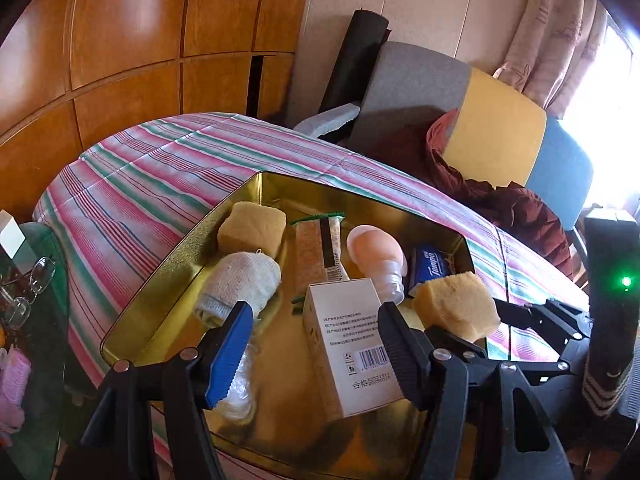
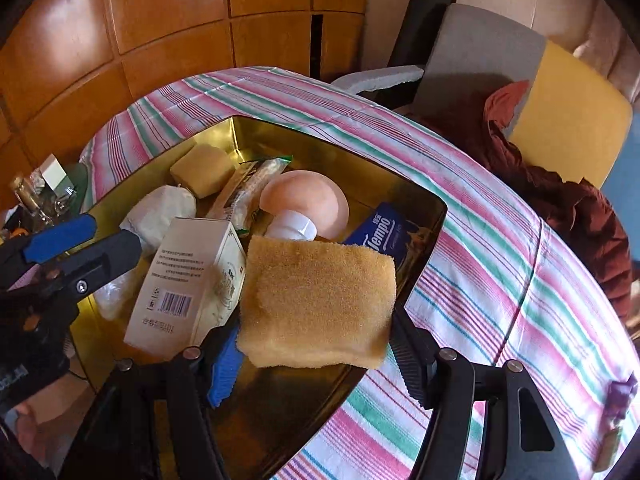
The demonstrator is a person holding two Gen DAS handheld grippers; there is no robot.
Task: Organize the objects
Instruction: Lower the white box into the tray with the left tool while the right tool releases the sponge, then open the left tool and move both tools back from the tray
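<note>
My right gripper [image 2: 316, 344] tilts down over the near corner of the gold tray [image 2: 436, 216], clamped on a yellow sponge [image 2: 320, 300]. My left gripper [image 1: 316, 344] hangs wide open and empty over the white box [image 1: 352, 344]. Beyond the fingers lie a second sponge [image 1: 252, 228], a rolled sock [image 1: 240, 284], a pink bottle [image 1: 376, 252] and a tissue pack [image 1: 432, 260].

- The tablecloth [image 2: 500, 264] was striped pink, green and white.
- The tray [image 1: 168, 272] shone gold inside.
- Both sponges — one in the tray [image 1: 252, 230], one held [image 2: 316, 304] — were tan-yellow.
- The box [image 1: 348, 344] was white, with a black barcode.
- The tissue pack [image 1: 432, 264] was deep blue, lettered white.
- The chair [image 1: 496, 140] had grey, yellow and blue panels.
</note>
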